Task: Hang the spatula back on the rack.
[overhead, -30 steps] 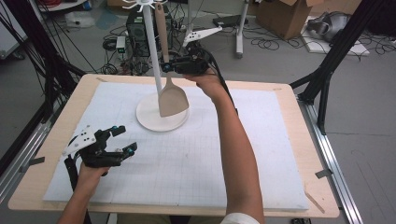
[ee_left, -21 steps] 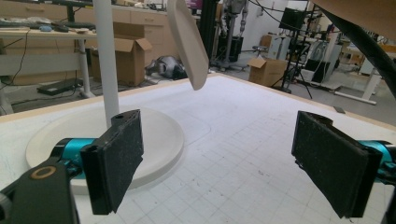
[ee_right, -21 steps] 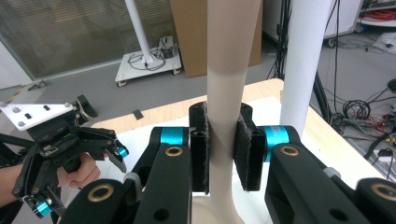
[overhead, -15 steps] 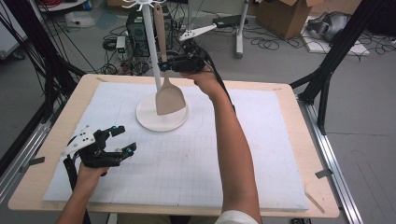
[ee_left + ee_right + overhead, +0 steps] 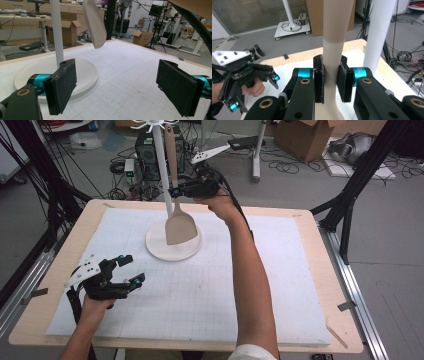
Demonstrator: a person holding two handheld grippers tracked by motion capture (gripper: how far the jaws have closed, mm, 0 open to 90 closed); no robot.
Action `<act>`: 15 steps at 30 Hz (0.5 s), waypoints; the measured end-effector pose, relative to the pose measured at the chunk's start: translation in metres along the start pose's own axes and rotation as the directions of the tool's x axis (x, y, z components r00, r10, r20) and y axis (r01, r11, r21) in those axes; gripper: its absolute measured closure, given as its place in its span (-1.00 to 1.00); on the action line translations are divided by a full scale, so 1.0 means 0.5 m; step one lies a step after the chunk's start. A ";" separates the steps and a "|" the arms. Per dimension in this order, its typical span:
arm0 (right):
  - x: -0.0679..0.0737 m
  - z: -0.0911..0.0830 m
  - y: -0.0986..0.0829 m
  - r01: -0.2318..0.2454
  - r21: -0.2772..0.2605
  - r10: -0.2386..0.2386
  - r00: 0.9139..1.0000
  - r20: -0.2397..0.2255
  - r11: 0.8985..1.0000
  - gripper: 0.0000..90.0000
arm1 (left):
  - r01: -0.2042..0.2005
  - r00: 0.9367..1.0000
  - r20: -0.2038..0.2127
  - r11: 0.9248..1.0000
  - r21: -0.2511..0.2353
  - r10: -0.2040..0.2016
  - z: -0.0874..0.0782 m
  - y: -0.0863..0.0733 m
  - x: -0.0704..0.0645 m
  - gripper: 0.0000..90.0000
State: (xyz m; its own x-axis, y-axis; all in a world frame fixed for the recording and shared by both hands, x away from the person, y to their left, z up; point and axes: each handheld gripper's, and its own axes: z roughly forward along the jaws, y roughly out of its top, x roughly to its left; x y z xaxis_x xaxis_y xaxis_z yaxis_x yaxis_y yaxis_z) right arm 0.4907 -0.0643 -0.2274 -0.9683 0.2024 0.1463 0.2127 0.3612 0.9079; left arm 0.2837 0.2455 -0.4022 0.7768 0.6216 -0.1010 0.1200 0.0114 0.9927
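Stand point(image 5: 162, 180) upright on its round base point(image 5: 155, 247), far centre of mat point(image 5: 280, 285); mat on table point(image 5: 320, 245). Spatula point(image 5: 180, 225) hangs beside the pole, blade above base. Right gripper point(image 5: 176, 191) at spatula handle, right of pole. Left gripper point(image 5: 131, 270) over mat, near left corner.

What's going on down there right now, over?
Right gripper shut on spatula handle beside stand pole. Left gripper open, low over mat. Nothing in between.

Lab: floor cables point(image 5: 295, 167), cardboard boxes point(image 5: 300, 132), workbenches point(image 5: 22, 17).
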 end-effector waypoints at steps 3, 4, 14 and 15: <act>0.005 -0.001 0.002 0.019 -0.004 -0.019 1.000 -0.008 1.000 0.74 | 0.002 1.000 0.002 1.000 -0.001 -0.002 0.000 0.000 -0.001 -0.62; 0.007 -0.001 0.003 0.018 -0.008 -0.018 1.000 -0.007 1.000 0.74 | 0.002 1.000 0.002 1.000 -0.001 -0.002 0.000 -0.001 -0.001 -0.62; -0.001 0.012 0.004 -0.003 0.003 0.003 1.000 0.013 1.000 0.74 | 0.002 1.000 0.004 1.000 0.003 -0.002 0.000 -0.001 0.000 -0.62; -0.002 0.012 0.007 -0.003 0.008 0.003 1.000 0.013 1.000 0.74 | 0.002 1.000 0.003 1.000 0.004 -0.002 0.000 -0.001 0.000 -0.62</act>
State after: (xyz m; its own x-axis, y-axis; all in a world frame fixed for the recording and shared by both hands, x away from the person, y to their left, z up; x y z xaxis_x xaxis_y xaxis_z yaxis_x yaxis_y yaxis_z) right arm 0.4933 -0.0577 -0.2271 -0.9658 0.2154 0.1442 0.2170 0.3676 0.9043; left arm 0.2837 0.2454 -0.4028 0.7783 0.6193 -0.1034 0.1240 0.0099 0.9922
